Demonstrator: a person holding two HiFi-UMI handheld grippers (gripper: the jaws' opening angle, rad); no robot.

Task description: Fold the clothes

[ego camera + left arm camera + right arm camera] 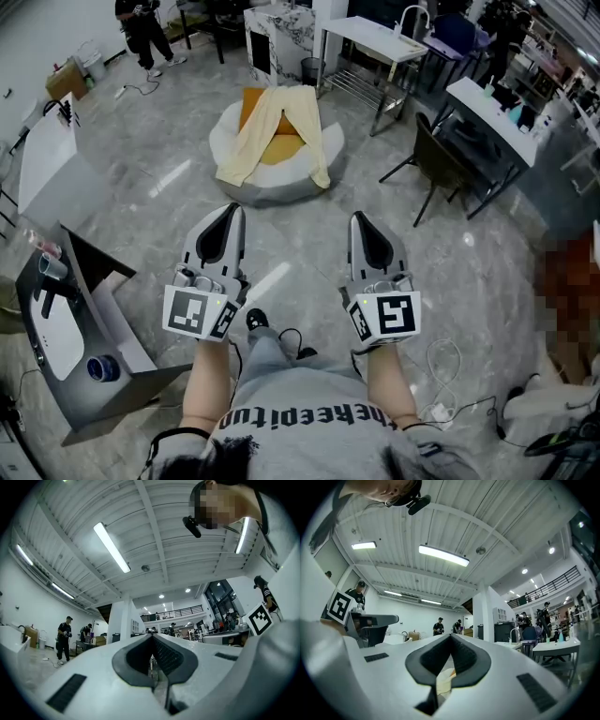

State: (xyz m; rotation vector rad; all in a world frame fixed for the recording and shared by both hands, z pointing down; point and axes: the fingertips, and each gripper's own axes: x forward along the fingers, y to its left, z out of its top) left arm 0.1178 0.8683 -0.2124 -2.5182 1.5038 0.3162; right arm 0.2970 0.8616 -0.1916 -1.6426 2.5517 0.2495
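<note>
A pale yellow garment (251, 141) lies draped, unfolded, across an orange cushion (281, 150) on a round white floor seat (281, 192), out on the grey marble floor (159, 187). Well short of it, a person holds the left tongs (228, 217) and right tongs (366, 230) side by side, both pressed together and empty, pointing toward the seat.

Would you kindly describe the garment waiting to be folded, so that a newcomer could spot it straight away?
In the middle of the grey marbled floor sits a round white pouf. Draped over it, across an orange cushion, lies the pale yellow garment. It is the only loose cloth there, spread in an upside-down V.
</note>
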